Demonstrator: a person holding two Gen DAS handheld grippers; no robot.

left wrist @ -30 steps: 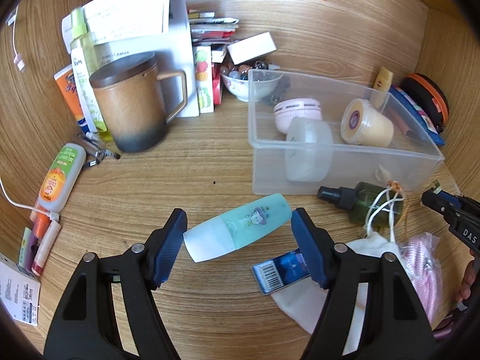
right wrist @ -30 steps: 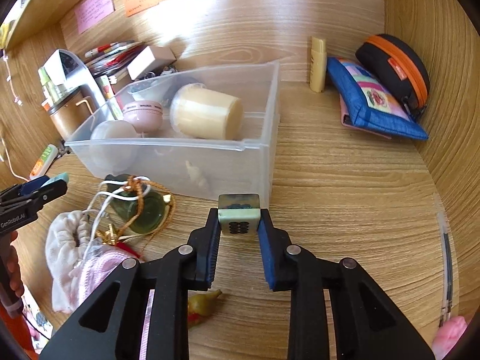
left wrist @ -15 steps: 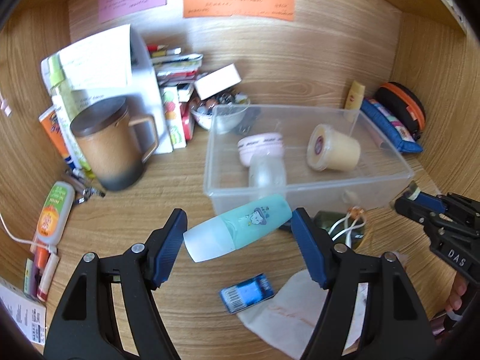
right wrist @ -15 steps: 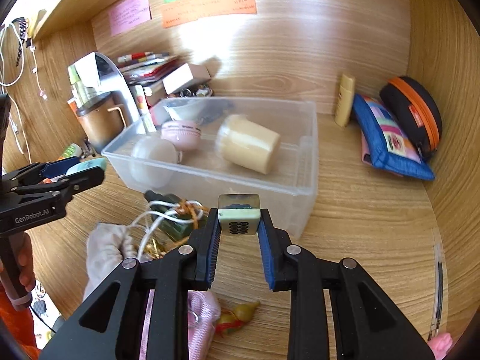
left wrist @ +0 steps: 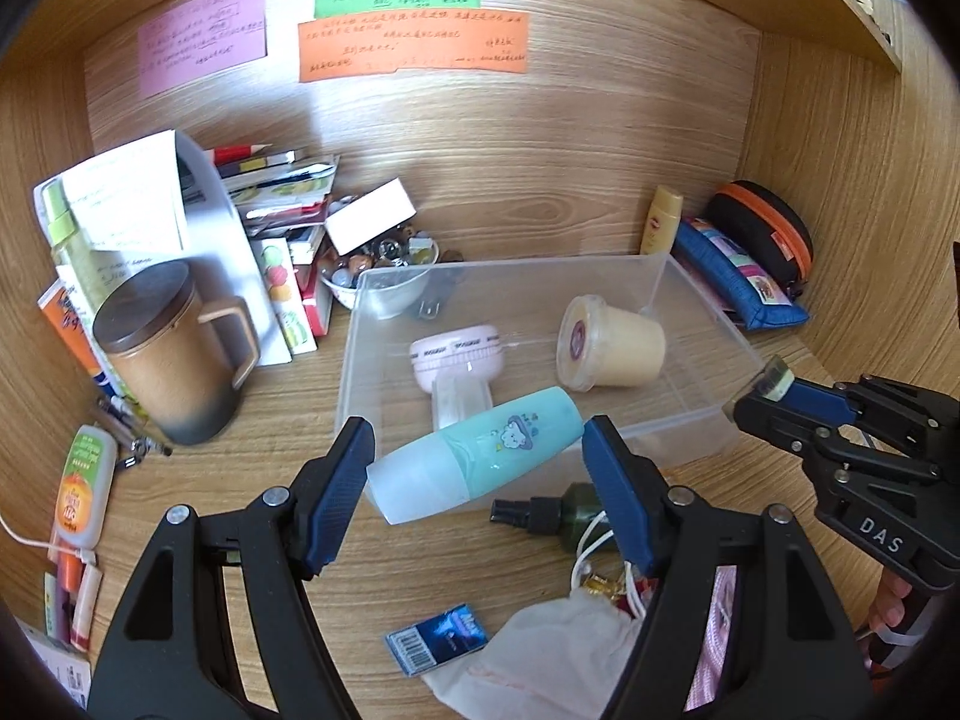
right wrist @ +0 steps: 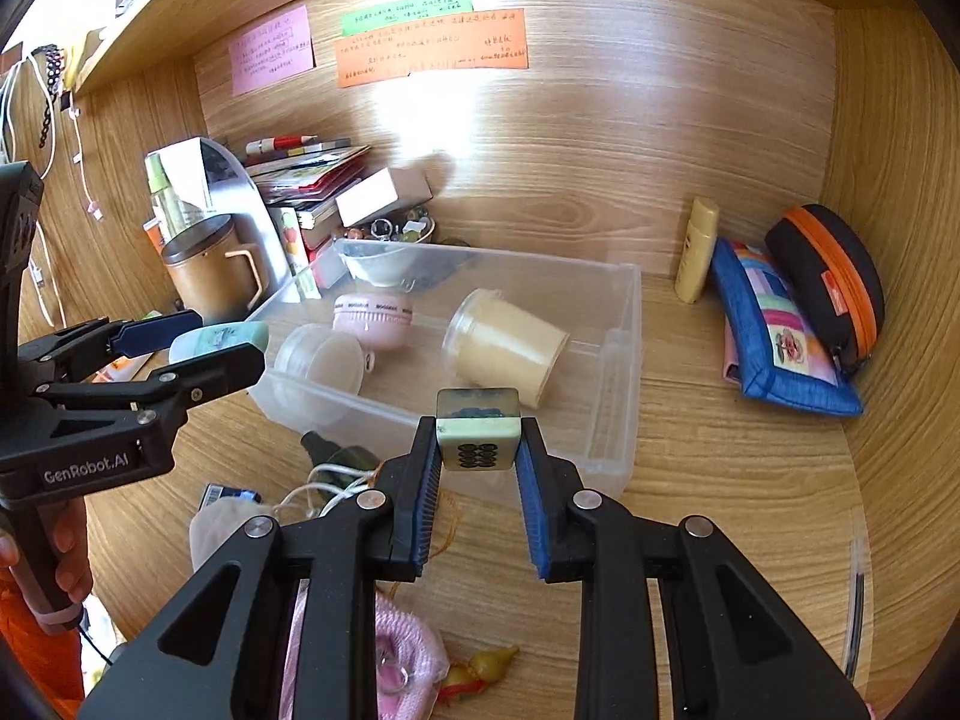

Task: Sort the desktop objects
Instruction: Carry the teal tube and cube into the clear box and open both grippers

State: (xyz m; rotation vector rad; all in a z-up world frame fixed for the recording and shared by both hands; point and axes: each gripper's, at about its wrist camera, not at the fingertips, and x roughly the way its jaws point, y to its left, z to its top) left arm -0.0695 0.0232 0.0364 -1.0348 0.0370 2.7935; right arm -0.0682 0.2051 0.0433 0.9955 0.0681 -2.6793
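Left tongs [left wrist: 477,468] grip teal bottle [left wrist: 480,456]; right tongs [right wrist: 478,462] clamp mahjong tile [right wrist: 477,429]

A wood-grain desk [right wrist: 720,480] sits in a wooden alcove whose back wall [right wrist: 600,138] carries pink [right wrist: 271,49], green [right wrist: 407,9] and orange notes [right wrist: 432,48] at 12 o'clock, under a bright light patch.

Bright, warm daylight, with a washed-out glare patch on the wooden back wall [right wrist: 456,102]. Soft shadows beside the mug [left wrist: 168,360]. Sharp throughout, but strongly bowed by fisheye, with black vignetted corners.
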